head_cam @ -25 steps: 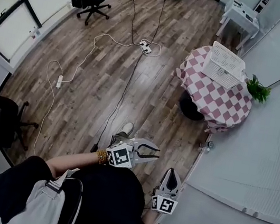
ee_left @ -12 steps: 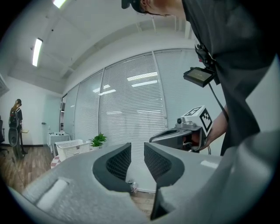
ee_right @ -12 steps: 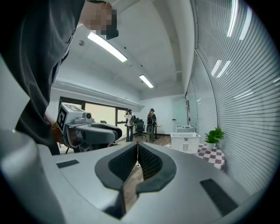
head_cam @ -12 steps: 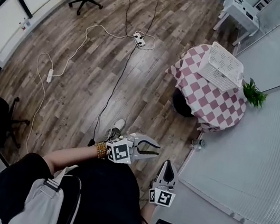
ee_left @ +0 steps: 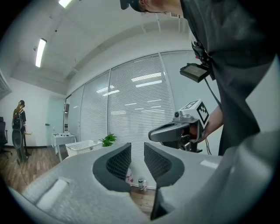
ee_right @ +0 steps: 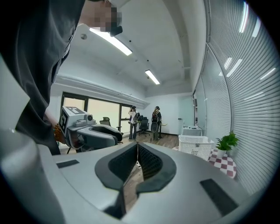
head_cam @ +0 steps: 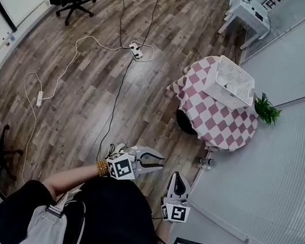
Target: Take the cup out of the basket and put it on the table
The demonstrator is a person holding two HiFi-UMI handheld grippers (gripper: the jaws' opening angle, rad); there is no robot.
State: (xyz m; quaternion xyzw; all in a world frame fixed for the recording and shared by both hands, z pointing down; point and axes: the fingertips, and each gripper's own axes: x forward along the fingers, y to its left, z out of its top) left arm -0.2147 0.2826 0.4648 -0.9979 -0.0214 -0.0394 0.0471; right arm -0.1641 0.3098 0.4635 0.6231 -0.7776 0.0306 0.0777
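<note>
I have moved a little since a second ago. The checked table (head_cam: pixel 225 125) now sits more to the left and lower in my head view. I think I am turning and walking toward it, but it is still far from me.

The basket (head_cam: pixel 223 84) stands on the table, at the side far from me. A plant (head_cam: pixel 266 109) is just beside the table. I cannot see the cup. I guess it is inside the basket.

My left gripper (head_cam: pixel 157 161) is low by my body, well apart from the table. Its jaws are a little apart with nothing in them. My right gripper (head_cam: pixel 176 177) is near it, with its jaws pressed together and empty. Both have stayed like that.

So nothing is grabbed yet. I must reach the table first.
</note>
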